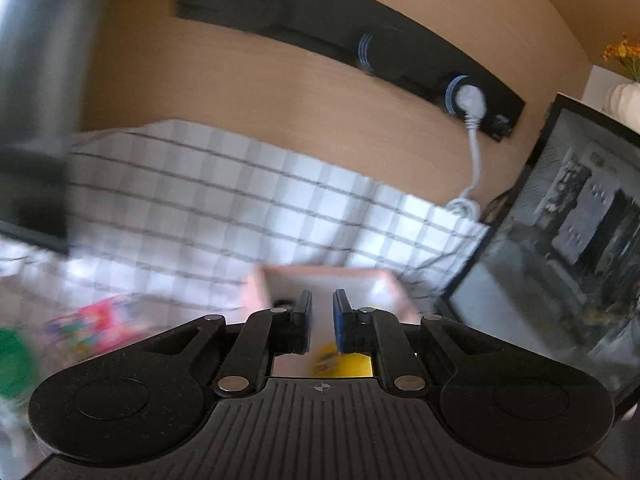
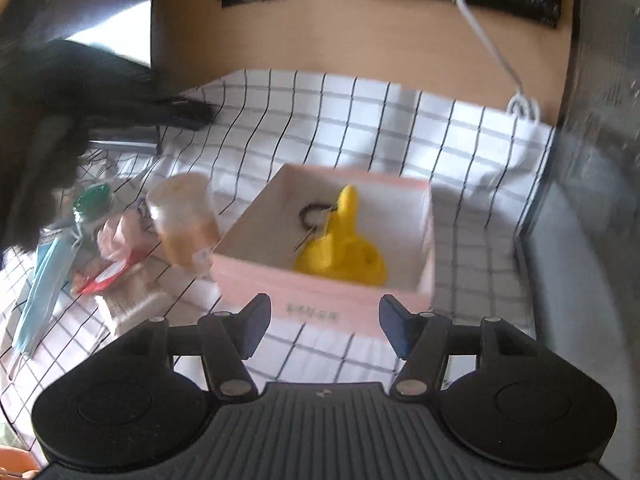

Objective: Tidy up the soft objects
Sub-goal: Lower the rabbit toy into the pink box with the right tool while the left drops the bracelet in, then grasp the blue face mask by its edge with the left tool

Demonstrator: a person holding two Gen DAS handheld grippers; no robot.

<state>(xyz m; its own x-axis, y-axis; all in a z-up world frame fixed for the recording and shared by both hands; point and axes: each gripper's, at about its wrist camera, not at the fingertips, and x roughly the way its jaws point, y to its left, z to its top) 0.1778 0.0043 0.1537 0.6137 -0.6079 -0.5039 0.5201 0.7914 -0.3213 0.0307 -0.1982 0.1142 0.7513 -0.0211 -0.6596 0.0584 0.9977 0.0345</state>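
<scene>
Your right gripper [image 2: 325, 330] hangs open before the pink box [image 2: 320, 304], which holds one yellow toy [image 2: 344, 252]. Left of the box: one cup [image 2: 184, 220], one green-lidded jar [image 2: 93, 204]. Your left gripper [image 1: 322, 320] is closed, empty.

Checked cloth [image 2: 360, 120] under pink box [image 2: 320, 292]

Two wrist views, both angled down along their fingers
Each looks toward twelve o'clock over the checked cloth [image 2: 360, 112]; both share the pink box [image 2: 320, 296], nearer in the left view [image 1: 384, 292]
</scene>
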